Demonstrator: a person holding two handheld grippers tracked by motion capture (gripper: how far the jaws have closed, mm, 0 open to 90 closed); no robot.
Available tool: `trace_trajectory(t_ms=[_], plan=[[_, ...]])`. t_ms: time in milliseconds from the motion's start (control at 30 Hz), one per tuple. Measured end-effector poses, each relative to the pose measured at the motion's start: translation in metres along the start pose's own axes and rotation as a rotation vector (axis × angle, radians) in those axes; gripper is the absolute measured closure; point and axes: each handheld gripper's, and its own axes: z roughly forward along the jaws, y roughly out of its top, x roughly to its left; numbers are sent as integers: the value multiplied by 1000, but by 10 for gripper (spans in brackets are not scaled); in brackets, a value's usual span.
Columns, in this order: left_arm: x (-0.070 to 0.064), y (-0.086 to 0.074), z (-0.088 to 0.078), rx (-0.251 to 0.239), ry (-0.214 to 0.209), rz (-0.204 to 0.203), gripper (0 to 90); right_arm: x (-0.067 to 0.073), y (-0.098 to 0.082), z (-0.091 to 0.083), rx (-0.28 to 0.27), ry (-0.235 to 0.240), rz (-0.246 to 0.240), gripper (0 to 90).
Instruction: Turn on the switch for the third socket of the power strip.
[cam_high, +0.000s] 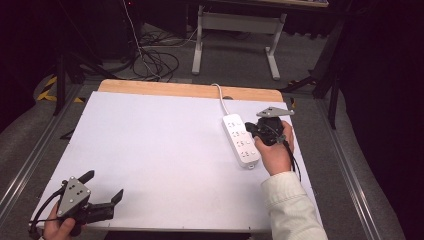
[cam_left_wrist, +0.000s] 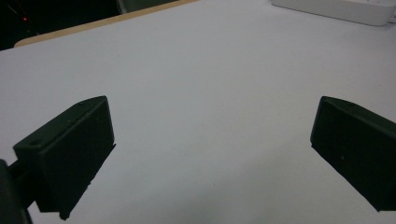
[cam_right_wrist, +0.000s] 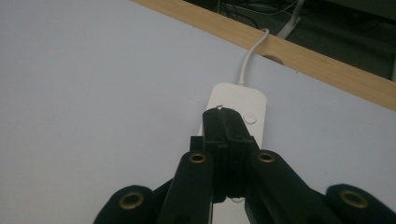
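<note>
A white power strip lies on the right part of the white table top, and its white cable runs off over the far wooden edge. My right gripper hovers over the strip's near half, shut, with nothing between the jaws. In the right gripper view the closed jaws cover the strip just short of its round button. My left gripper rests low at the near left corner, open and empty. Its view shows bare table between the jaws and the strip far off.
A wooden strip borders the table's far edge. Beyond it are white desk legs and tangled floor cables. Metal rails run along both table sides. A sleeve comes in at the bottom right.
</note>
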Motion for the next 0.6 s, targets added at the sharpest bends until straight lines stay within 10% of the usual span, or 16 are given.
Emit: trace_trajectory(t_ms=[600], plan=[[0,0,0,0,1,1,0,5,2,-28,-80,33,-27,796]])
